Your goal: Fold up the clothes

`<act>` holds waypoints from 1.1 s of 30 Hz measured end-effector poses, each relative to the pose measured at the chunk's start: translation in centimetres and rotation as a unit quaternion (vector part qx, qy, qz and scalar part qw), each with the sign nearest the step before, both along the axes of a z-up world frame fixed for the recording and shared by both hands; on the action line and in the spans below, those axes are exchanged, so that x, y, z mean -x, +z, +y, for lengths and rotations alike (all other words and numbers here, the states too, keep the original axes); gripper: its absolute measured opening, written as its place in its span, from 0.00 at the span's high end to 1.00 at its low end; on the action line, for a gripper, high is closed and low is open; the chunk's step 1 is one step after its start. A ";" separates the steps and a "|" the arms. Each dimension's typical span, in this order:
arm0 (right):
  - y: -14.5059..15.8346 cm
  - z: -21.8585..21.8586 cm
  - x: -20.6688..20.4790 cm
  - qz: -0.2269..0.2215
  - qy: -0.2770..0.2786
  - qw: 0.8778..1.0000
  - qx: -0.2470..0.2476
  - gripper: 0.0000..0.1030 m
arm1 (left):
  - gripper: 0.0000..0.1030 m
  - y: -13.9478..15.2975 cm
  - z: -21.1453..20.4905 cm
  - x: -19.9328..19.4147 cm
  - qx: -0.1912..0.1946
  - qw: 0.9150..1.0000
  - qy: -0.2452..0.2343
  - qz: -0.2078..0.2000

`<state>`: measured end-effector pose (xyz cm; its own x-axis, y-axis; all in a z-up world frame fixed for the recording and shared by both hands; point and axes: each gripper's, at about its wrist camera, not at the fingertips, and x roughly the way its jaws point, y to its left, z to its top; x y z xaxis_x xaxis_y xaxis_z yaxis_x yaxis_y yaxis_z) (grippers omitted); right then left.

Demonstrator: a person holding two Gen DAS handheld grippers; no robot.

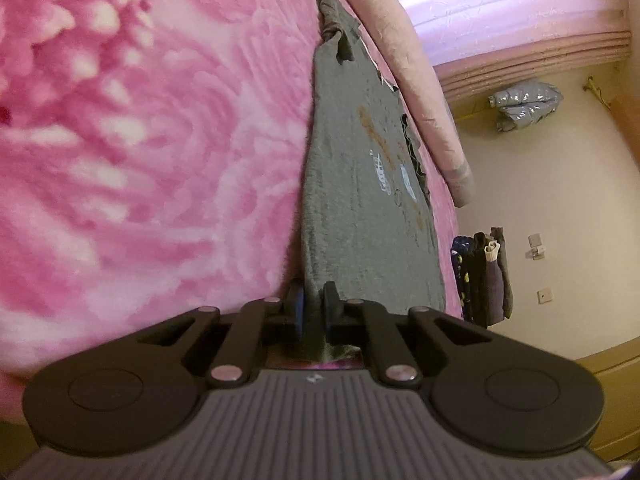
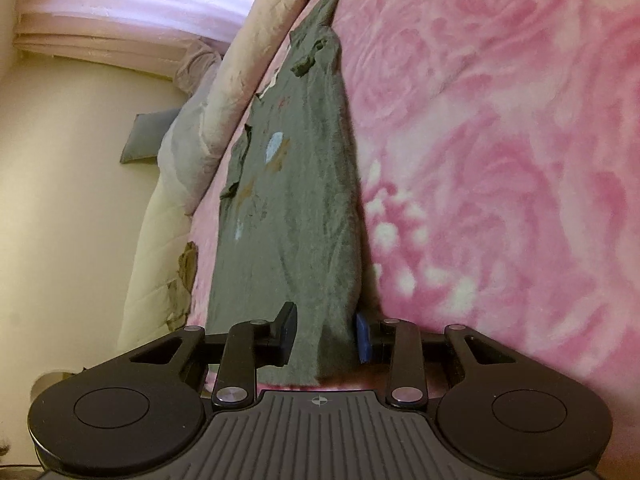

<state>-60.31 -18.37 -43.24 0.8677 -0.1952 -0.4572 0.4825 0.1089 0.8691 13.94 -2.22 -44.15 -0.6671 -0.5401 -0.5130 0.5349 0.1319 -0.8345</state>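
1. Grey garment [image 1: 360,184] laid out long on the pink rose-print blanket [image 1: 140,140], running from the near edge off to the far end. Faded orange & pale-blue print on its top face.
2. Left gripper [image 1: 313,307]: jaws narrow, pinching the near edge of the garment, cloth squeezed between the blue pads [image 1: 298,310]. Grip sits at the garment's left near corner in this view.
3. Right gripper [image 2: 326,334]: jaws partway in, garment's near edge between them. Left finger sits against the cloth; blue pad on the right is at the cloth's edge. Can't tell if it's pressing tight.
4. In the right wrist view the grip sits at the garment's right near corner; garment's far end bunched, w/ a small fold sticking up.
5. Rolled pinkish quilt [image 1: 404,64] lies just beside the garment along its far-right side in the left wrist view.
6. Beyond the bed: cream floor [image 1: 540,184], a silver puffy jacket [image 1: 524,102] by the pink curtain [image 1: 500,4].
7. Dark clothes pile [image 1: 482,276] off the bed's edge, right side.
8. Right wrist view: grey cushion [image 2: 150,136] on floor, far left.
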 end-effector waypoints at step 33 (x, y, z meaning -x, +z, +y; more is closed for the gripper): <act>8.9 22.9 6.4 0.001 -0.093 0.995 0.047 0.99 | 1.00 8.5 24.8 1.4 0.081 0.990 0.112 -0.006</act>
<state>-66.68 4.55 -34.34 0.8117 -0.3938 -0.4313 0.5036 0.0978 0.8584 12.59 22.58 -35.69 -0.5156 -0.7496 -0.4151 0.5180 0.1133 -0.8479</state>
